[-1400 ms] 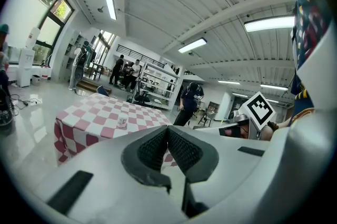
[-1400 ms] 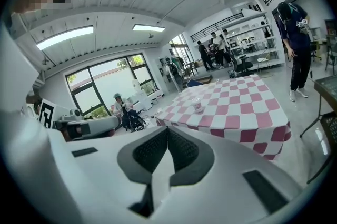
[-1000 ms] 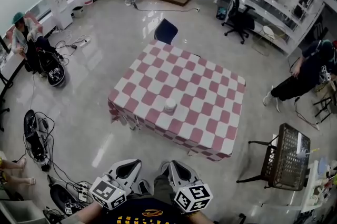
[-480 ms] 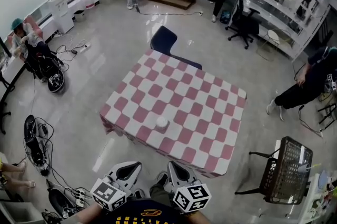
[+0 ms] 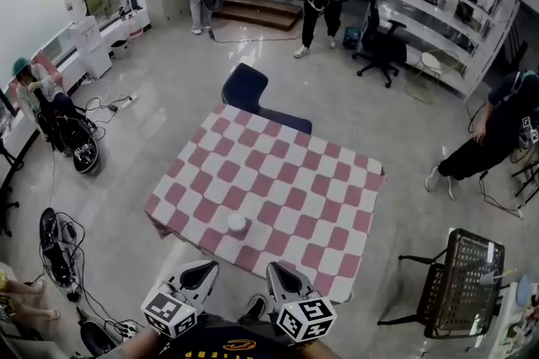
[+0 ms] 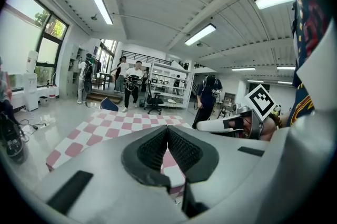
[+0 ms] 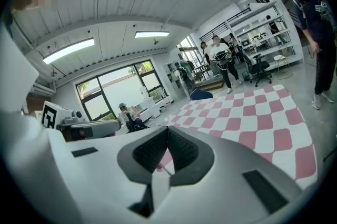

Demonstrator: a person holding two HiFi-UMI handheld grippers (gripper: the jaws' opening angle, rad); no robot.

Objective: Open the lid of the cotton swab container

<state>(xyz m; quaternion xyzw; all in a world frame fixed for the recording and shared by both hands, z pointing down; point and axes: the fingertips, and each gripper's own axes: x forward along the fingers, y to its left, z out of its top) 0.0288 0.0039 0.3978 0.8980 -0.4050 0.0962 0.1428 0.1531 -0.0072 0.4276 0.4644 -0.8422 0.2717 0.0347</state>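
My left hand-held gripper [image 5: 199, 267] and right hand-held gripper [image 5: 277, 270] are closed, empty. I must open them before reaching the cotton swab container [image 5: 237, 223] at 12 o'clock.

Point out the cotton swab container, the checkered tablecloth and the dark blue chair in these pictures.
cotton swab container [image 5: 237, 223]: head view, on its white top.
checkered tablecloth [image 5: 290, 180]: head view, on a bare patch near the middle.
dark blue chair [image 5: 244, 88]: head view, on the rounded part beyond the table.
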